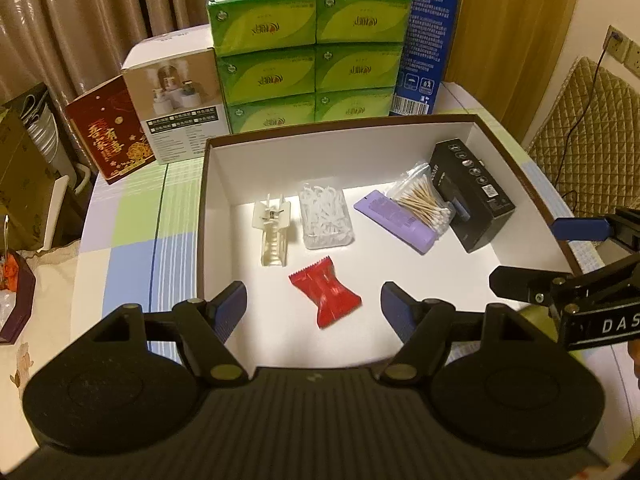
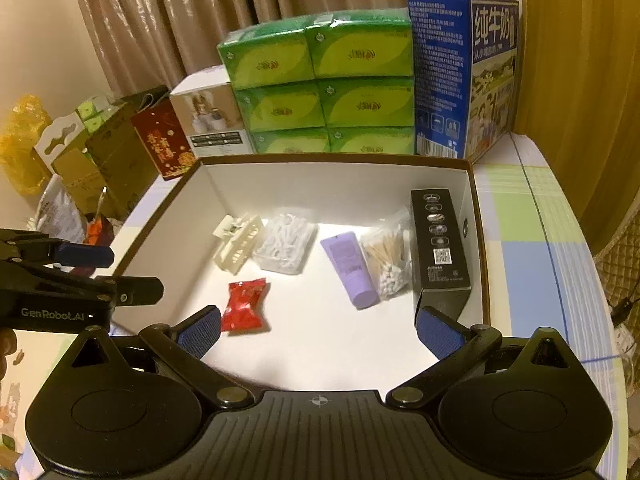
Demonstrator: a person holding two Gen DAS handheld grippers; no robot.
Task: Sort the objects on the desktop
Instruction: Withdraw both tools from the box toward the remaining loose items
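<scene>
While both tongs hang spread and empty, red packet [image 1: 325, 295] lies nearest left tongs [image 1: 312, 312].
Long axis runs diagonally, just ahead between its pads; right tongs [image 2: 318, 330] sit further right.

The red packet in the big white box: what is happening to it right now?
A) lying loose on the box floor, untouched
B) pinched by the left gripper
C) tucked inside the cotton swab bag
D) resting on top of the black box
A: the red packet lies flat on the floor of the white box, between the open fingers of the left gripper, touching neither.

Left claw [image 1: 312, 306] and right claw [image 2: 318, 330] both hold their fingers spread wide apart, gripping nothing, side by side
</scene>
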